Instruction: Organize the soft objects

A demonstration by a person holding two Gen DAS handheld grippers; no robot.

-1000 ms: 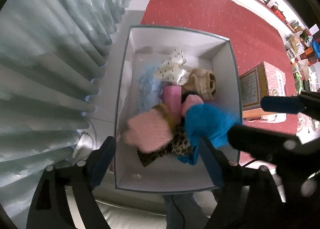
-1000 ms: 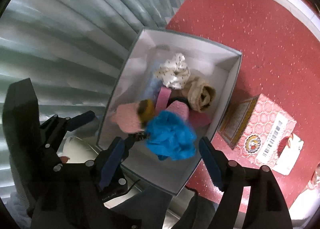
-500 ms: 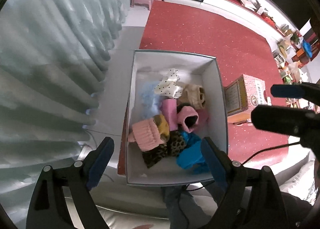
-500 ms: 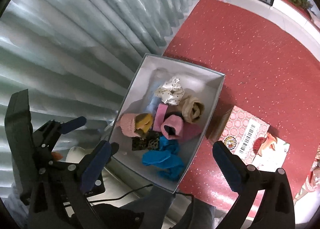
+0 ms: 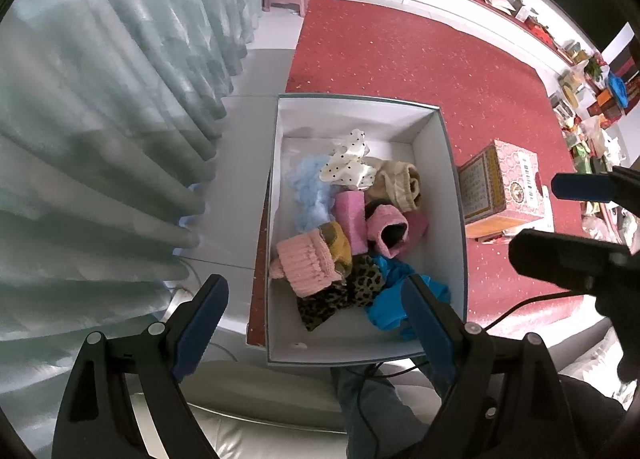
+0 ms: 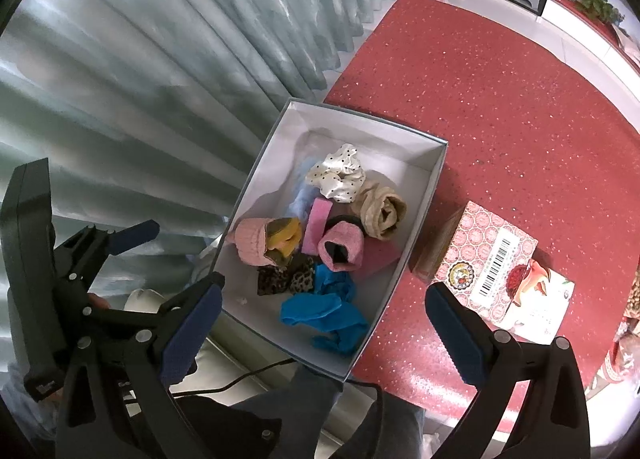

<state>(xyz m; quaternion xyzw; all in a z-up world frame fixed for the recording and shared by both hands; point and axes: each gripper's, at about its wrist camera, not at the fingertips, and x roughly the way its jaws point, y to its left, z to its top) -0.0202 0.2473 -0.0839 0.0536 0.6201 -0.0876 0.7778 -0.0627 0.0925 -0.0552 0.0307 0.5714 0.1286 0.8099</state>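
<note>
Blue-padded fingers of the left gripper (image 5: pixel 314 321) and right gripper (image 6: pixel 324 323) both stand wide apart, empty, above the white box (image 6: pixel 424 195) holding the blue cloth (image 6: pixel 324 311) among other soft items.

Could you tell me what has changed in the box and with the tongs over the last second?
The blue cloth, blurred in mid-air a second ago, now lies at the near end of the white box. Both the right tongs and left tongs have drawn back, so the box looks smaller, and both are open and empty. The other soft items, such as the pink knit hat, kept their places.
</note>
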